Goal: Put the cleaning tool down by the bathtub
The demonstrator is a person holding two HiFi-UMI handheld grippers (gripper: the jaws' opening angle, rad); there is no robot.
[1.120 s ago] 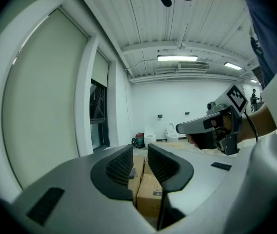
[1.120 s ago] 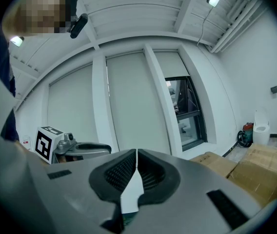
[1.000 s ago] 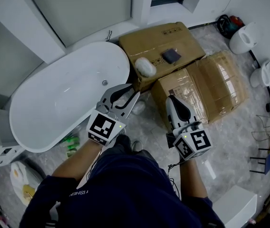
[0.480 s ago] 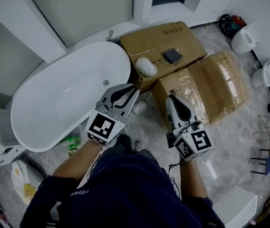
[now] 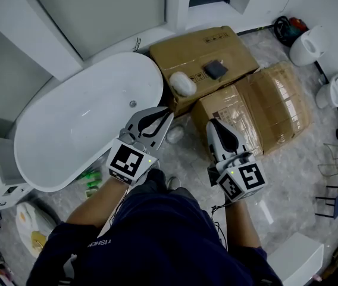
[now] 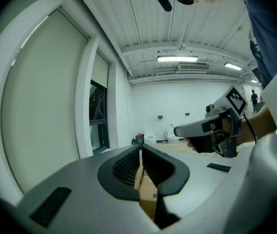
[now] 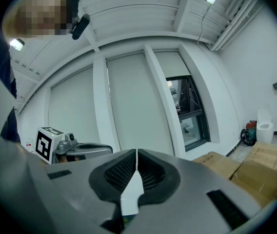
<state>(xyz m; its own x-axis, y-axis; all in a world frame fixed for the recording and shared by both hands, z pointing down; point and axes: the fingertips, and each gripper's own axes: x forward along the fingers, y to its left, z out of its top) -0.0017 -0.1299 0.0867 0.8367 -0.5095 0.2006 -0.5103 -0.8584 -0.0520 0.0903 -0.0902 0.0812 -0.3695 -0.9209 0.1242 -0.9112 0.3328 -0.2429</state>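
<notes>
By the tub (image 5: 80,124), both grippers are empty: my left gripper (image 5: 168,114) is pinching its jaws shut on nothing, and my right gripper (image 5: 212,124) has its jaws together too. The cleaning tool (image 5: 174,134) seems to be the pale lump on the floor (image 5: 187,159) between tub and box (image 5: 199,49), just past my left jaws. It lies close to where I stand; a careless step or low swing could knock it away
</notes>
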